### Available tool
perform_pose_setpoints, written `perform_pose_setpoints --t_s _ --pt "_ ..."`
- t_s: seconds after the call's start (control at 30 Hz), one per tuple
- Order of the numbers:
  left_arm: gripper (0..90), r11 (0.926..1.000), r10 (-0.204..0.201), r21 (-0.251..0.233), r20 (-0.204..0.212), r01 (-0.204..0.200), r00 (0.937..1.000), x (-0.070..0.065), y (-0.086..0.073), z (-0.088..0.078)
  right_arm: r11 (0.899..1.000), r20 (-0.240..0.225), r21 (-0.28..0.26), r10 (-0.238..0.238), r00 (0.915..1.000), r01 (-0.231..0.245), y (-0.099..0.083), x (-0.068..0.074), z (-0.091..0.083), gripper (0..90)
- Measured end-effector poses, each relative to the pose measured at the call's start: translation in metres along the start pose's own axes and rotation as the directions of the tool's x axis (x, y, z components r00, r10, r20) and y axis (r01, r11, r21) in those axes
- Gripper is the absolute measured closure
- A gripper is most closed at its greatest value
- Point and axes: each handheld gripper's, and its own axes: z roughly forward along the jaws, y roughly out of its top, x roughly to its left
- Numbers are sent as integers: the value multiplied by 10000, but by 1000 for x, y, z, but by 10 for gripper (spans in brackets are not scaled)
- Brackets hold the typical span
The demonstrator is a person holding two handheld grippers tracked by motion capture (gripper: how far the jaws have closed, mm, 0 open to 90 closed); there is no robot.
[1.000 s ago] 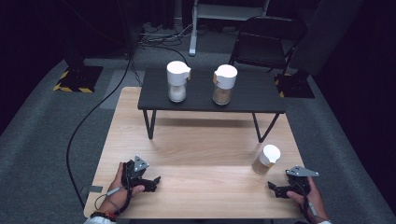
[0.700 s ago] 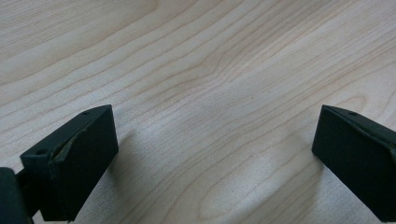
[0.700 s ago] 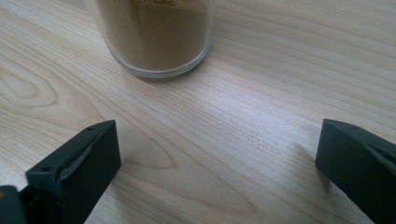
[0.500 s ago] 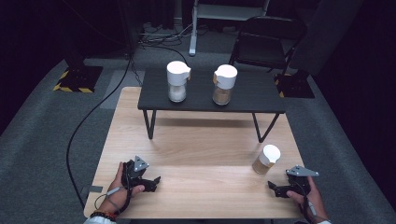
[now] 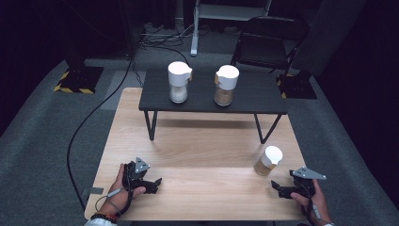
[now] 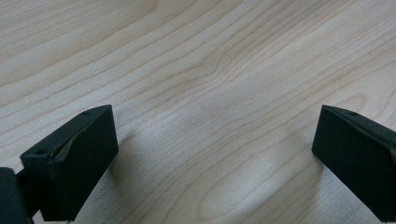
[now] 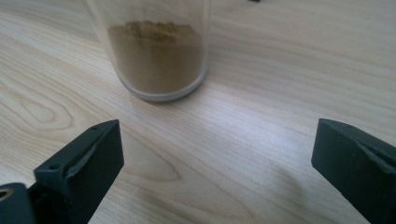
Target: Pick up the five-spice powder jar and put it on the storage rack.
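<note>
A glass jar of brown powder (image 5: 268,161) with a white lid stands on the wooden table (image 5: 207,141) at the right. My right gripper (image 5: 277,188) rests just in front of it near the front edge. In the right gripper view, the jar (image 7: 159,56) stands ahead and to the left of the right gripper (image 7: 217,163). Its jaws are wide apart, have just been closing slightly, and have nothing between them. My left gripper (image 5: 155,183) lies at the front left, pointing right. In the left gripper view, the left gripper (image 6: 215,158) is open over bare wood.
A low black table (image 5: 254,96) stands across the far half of the wooden table. It carries a jar of white powder (image 5: 179,82) and a jar of brown powder (image 5: 226,84). A black chair (image 5: 268,42) is behind, and a cable (image 5: 89,122) trails off the left.
</note>
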Motion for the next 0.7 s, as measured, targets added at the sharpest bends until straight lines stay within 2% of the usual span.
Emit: perform_pose_setpoints --t_s 0.47,0.7 --pt "1 10000 0 0 -1 0 10000 0 0 0 9937 -239 -1117 1 9997 -28 -3 3 -7 16" --pt "1 10000 1 0 -5 -1 10000 0 0 0 9921 -274 -1246 -165 9995 130 1 7 -6 14"
